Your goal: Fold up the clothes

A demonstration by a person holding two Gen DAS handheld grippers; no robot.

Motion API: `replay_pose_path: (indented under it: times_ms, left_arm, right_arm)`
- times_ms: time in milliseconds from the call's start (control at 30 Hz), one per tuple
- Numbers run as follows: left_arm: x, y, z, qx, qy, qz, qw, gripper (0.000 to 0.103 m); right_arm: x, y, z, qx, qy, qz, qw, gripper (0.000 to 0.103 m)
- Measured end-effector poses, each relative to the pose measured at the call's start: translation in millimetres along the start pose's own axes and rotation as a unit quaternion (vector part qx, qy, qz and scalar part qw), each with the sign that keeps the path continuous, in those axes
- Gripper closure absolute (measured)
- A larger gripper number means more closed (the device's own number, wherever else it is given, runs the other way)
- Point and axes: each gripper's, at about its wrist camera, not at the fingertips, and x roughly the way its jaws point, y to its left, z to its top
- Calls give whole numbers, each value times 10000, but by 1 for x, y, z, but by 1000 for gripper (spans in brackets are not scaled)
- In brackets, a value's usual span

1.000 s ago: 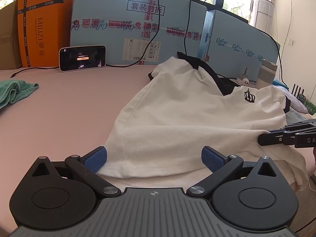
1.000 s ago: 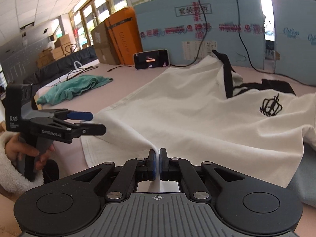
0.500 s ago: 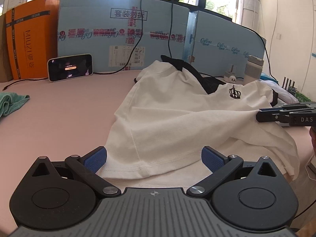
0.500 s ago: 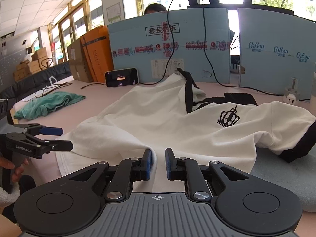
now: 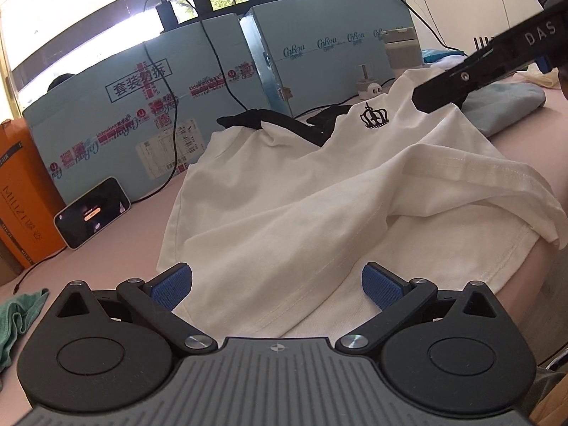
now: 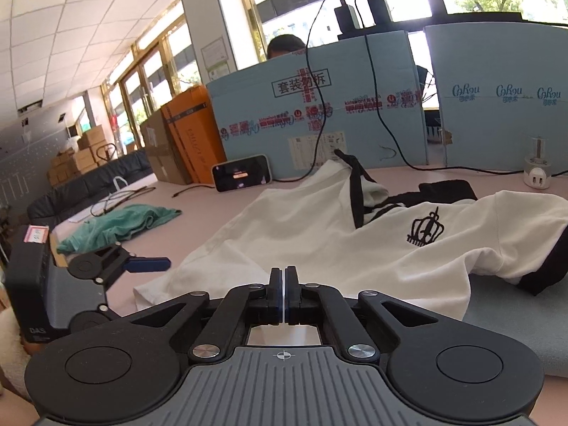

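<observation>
We see a white T-shirt (image 5: 319,191) w/ a black crown print, lying rumpled on the pink table (image 5: 117,238). Our right hand-held gripper (image 6: 284,293) has its blue pads pinched together on a thin fold of the near hem. Risk: so little cloth is caught that it could slip out once we pull. Our left hand-held gripper (image 5: 277,282) stands wide, nothing pressed, cloth between the pads; if it closes there it may grab both layers and bunch the fold. Both point slightly downward; the left view is tilted, approx. a rolled wrist.
</observation>
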Motion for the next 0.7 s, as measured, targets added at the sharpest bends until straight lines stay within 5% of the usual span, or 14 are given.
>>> replay_pose_path:
  times_ms: [100,233,333,400,467,567,700]
  left_arm:
    - [3,-9,3,342,-148,198,9991,0]
    - [5,-12,2,598,-269,484,9967,4]
    - [3,-2,-1,428,-223,537,9974,24]
    - [1,5,-3,292,-172,578,9978,54]
    - [-6,17,-5,42,-154,595,9981,69]
    - [-19,36,-7,-322,-186,632,9973,83]
    - [-36,59,-6,-491,-269,962,9938,87]
  right_arm:
    - [-5,2,5,118,-105,268,9995,102]
    - [-7,9,3,-185,-104,49,9998,100]
    - [-7,9,-3,-248,48,-68,9997,95]
    - [-6,9,-8,-312,144,-149,9993,95]
    - [-6,11,-11,-407,281,-98,9987,95]
    - [-8,22,-16,-721,446,86,9964,94]
    - [-10,41,-24,-1210,678,253,9900,93]
